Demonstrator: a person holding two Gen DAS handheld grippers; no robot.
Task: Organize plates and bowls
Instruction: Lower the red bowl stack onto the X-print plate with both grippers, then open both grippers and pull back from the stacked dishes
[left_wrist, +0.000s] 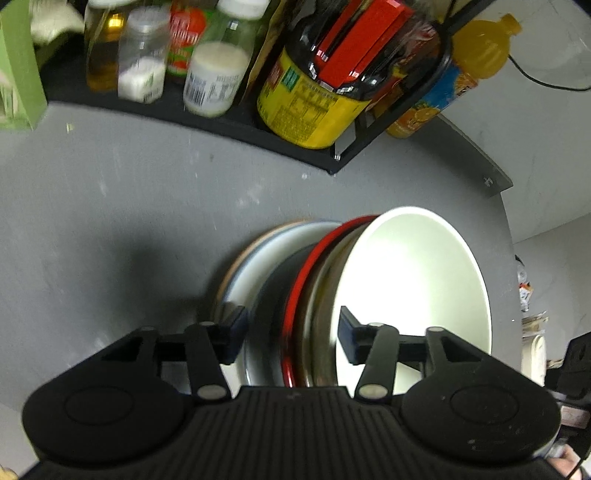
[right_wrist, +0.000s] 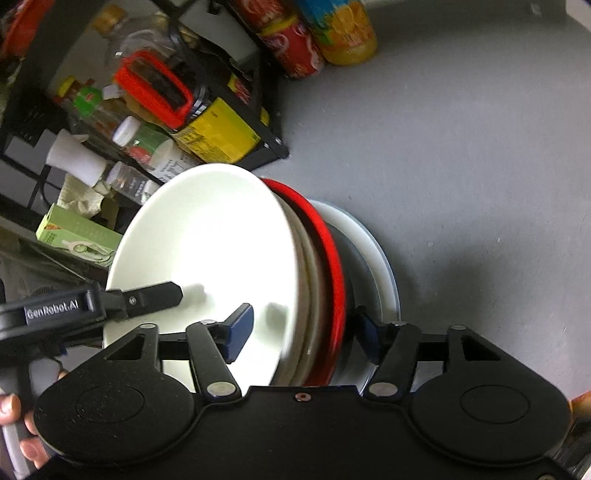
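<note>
- Left hand-held gripper (left_wrist: 291, 332): its jaws stand partly apart, straddling the near rims of the stacked dishes; the pads look clear of the rims (motion blur makes contact hard to rule out), so nothing seems held
- Between and just ahead of those jaws lies the stack on the grey desk (left_wrist: 110, 206): a pale plate (left_wrist: 258, 254) at the bottom on its left, then a dark dish, a red-rimmed bowl (left_wrist: 314, 254), and the white bowl (left_wrist: 417, 273) nested on top toward its right finger
- Well beyond the stack, a black rack (left_wrist: 207, 118) of bottles and jars runs along the back
- Right hand-held gripper (right_wrist: 303, 328): jaws likewise partly open, one blue pad inside the white bowl (right_wrist: 207, 236), the other outside the red-rimmed bowl (right_wrist: 332, 243), neither visibly pressing
- To its left the other tool's finger reaches over the white bowl's inside
- Step in hand, as I judge it: letting go of a finished nested stack, or setting up a two-sided grip on it; I cannot tell which
- The next move calls either for backing both tools off without nudging the tilted bowls, or closing evenly on opposite rims so the pile lifts level
</note>
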